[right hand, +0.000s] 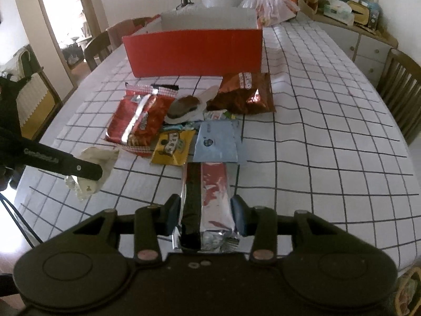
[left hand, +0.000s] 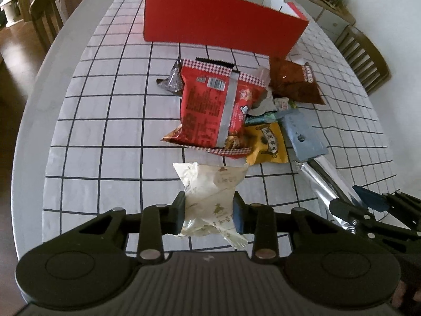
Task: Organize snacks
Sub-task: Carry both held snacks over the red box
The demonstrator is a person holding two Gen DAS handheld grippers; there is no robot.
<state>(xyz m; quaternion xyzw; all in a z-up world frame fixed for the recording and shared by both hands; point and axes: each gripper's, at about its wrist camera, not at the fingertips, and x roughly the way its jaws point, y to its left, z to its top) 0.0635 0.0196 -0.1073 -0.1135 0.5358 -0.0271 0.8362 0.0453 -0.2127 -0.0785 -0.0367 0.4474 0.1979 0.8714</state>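
My left gripper (left hand: pixel 209 212) is shut on a cream-white snack packet (left hand: pixel 210 189), lifted a little off the checked tablecloth. My right gripper (right hand: pixel 206 217) is shut on a long silver foil pack with a red and black face (right hand: pixel 208 197); the same foil pack (left hand: pixel 319 181) shows at the right of the left wrist view. From the right wrist view the white packet (right hand: pixel 98 163) hangs in the left gripper (right hand: pixel 86 171). Ahead lies a heap of snacks: a red bag (left hand: pixel 210 105), a yellow pouch (left hand: pixel 267 142), a light blue packet (right hand: pixel 217 142) and a brown bag (right hand: pixel 244 94). Behind them stands an open red box (left hand: pixel 218 23).
Wooden chairs (left hand: pixel 44 18) (right hand: pixel 402 92) stand at both sides of the oval table (right hand: pixel 329 131). Clear plastic bags (right hand: pixel 265 2) sit behind the red box (right hand: pixel 194 52). A sideboard with clutter (right hand: pixel 350 10) runs along the far right wall.
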